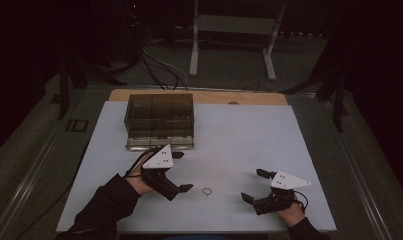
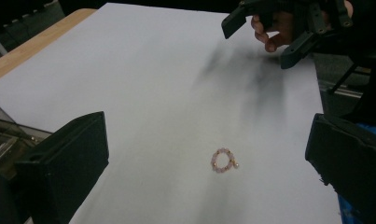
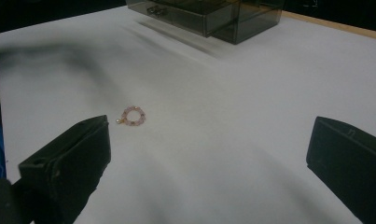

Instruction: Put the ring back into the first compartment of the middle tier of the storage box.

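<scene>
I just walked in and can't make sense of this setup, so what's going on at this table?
A person sits at a white-covered table with a two-jaw gripper in each hand. Both the left gripper and the right gripper are open and hold nothing. A small pink beaded bracelet lies flat on the table between them, closer to the left gripper, untouched. A dark see-through drawer box stands farther back, with one drawer pulled partly out in the right gripper view.
</scene>
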